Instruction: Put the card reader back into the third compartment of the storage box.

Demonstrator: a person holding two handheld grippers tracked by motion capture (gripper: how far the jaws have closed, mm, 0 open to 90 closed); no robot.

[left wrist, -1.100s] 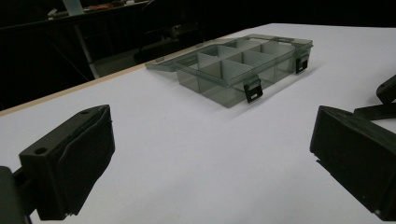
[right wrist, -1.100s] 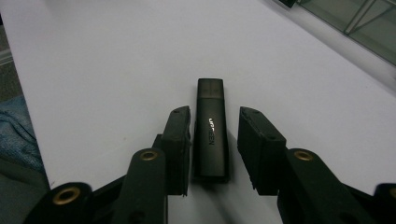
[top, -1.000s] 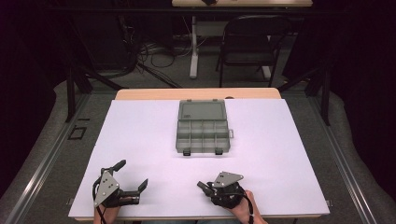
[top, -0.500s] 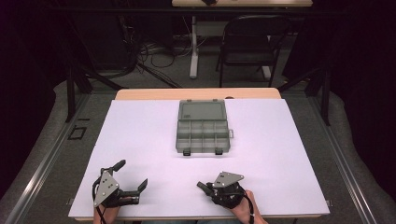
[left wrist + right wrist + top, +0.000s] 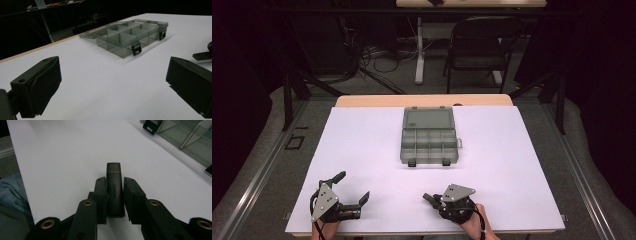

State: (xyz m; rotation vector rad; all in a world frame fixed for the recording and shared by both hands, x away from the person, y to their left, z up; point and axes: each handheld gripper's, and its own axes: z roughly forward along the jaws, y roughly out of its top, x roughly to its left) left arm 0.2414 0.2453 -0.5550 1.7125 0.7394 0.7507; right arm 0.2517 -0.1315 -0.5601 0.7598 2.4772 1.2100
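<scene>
Right gripper view has the right claw (image 5: 115, 195) clamped on a small dark oblong plastic adapter (image 5: 114, 188) low over the white worktop (image 5: 362, 150) by its near edge. Left claw (image 5: 347, 192) gapes wide and empty near the near-left corner; likely next, carrying the adapter to a compartment of the open smoky-grey plastic organiser box (image 5: 430, 136) at mid-worktop

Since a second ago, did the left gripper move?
Hardly. In the high view the left gripper sits at the same spot near the table's front edge, just as far from the clear box; only a slight tilt.
</scene>
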